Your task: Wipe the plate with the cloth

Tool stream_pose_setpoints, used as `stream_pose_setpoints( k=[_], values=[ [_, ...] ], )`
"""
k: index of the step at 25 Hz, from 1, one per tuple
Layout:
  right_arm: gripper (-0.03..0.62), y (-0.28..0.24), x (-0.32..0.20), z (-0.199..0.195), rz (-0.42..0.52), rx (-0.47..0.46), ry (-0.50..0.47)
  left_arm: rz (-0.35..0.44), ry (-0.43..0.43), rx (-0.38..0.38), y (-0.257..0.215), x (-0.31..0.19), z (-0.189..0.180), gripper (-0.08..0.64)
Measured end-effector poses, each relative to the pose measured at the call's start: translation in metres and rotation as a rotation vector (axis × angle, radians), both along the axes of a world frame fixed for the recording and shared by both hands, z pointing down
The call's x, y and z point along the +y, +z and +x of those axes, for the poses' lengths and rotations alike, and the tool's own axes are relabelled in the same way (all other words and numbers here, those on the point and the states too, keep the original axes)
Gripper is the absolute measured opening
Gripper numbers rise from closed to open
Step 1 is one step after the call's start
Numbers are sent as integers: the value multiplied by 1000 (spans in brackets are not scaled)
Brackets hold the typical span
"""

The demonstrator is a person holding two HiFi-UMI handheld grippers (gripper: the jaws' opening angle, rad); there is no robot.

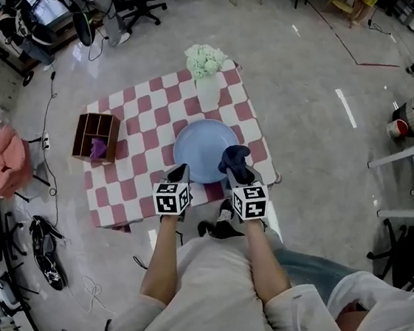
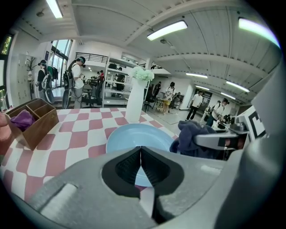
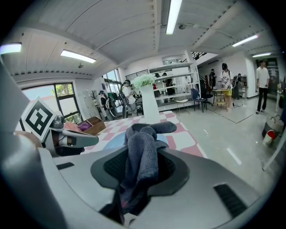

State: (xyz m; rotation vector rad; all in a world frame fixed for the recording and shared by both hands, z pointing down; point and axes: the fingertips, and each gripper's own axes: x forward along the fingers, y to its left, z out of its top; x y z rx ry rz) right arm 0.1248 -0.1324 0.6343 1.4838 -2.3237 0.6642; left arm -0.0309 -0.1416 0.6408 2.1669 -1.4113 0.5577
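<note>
Forearms reach forward from a white shirt at the bottom of the head view, each ending in a marker cube. The left hand-held gripper [image 1: 179, 171] has its jaws pressed together with nothing between them. Its tip sits just at the near left rim of the pale blue plate [image 1: 202, 142]; whether it touches the rim cannot be told. The right hand-held gripper [image 1: 239, 173] is clamped on a dark blue cloth [image 1: 234, 157], which bunches up between the jaws and spills out ahead of them. That cloth hangs over the plate's right side, its front fold above the blue surface.

The plate rests flat on the near half of a tabletop [image 1: 137, 127] covered in red and white checks. Behind it, near the far edge, stands an upright white vase [image 1: 208, 91] holding pale green flowers [image 1: 204, 59]. Well to the left, a wooden box [image 1: 95, 137] with compartments holds something purple [image 1: 99, 147].
</note>
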Motion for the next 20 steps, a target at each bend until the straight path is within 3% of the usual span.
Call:
stream_pose_setpoints(
  k=[11,17,20],
  values=[
    [127,-8,23,3,31,-17,43,34,69,5,-11,22,-5,11],
    [126,-5,49,-21,45,-52,29,69,38,24,-24,48,-28,11],
    [126,-12,61,-17,44,-43,27,76,46,25,-29,60,-19,11]
  ],
)
